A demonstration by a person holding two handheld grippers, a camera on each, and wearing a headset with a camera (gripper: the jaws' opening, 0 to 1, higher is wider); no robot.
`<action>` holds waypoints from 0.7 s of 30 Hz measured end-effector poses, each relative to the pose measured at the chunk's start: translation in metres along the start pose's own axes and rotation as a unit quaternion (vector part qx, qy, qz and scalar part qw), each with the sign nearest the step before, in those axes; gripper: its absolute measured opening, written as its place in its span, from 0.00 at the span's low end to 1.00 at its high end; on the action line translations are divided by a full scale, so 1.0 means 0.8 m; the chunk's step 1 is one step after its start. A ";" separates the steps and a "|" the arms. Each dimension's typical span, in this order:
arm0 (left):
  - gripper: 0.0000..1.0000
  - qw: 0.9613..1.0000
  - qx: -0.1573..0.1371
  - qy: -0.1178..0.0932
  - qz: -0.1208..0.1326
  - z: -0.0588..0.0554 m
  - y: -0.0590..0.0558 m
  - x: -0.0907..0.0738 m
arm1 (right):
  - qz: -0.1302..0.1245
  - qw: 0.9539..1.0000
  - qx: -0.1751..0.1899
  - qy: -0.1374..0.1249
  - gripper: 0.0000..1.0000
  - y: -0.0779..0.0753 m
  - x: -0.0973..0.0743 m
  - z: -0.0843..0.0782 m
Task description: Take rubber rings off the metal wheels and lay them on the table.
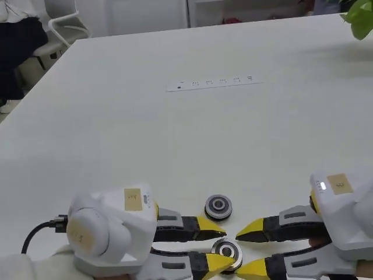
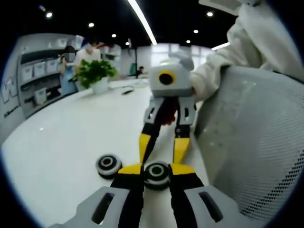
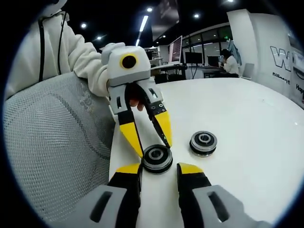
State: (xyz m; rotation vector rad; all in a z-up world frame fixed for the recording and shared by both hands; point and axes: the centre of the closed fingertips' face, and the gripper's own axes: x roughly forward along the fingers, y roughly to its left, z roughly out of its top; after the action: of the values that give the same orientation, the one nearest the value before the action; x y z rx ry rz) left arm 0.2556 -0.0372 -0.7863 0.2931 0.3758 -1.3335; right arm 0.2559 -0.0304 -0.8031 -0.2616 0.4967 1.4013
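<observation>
Two metal wheels with black rubber rings lie near the table's front edge. The near wheel [image 1: 228,251] [image 2: 157,174] [image 3: 157,158] sits between the jaws of my left gripper [image 1: 229,246] [image 2: 156,169] [image 3: 151,138], whose yellow tips touch its sides. My right gripper [image 1: 240,252] [image 3: 159,169] [image 2: 162,146] faces it from the other side, open, tips just short of that wheel. The second wheel [image 1: 218,207] [image 2: 109,164] [image 3: 203,142] lies free a little farther out on the table.
The white table [image 1: 175,146] stretches far ahead. A flush socket strip [image 1: 213,82] is set in its middle. A potted plant [image 1: 361,17] [image 2: 93,72] stands at the far right corner. A grey mesh chair back [image 3: 57,142] [image 2: 256,142] is close behind the grippers.
</observation>
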 end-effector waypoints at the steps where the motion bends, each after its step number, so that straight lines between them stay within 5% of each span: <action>1: 0.20 1.000 0.001 0.001 -0.002 0.000 -0.002 0.002 | 0.000 1.000 -0.003 0.000 0.25 0.000 0.000 0.000; 21: 0.16 1.000 -0.008 -0.018 0.008 -0.002 -0.002 0.001 | 0.004 1.000 -0.018 -0.004 0.23 0.004 0.004 0.004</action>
State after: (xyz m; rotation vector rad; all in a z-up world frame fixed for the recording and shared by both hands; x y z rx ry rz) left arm 0.2544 -0.0377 -0.7878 0.2576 0.3533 -1.3172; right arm 0.2534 -0.0257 -0.8018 -0.2839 0.4663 1.4207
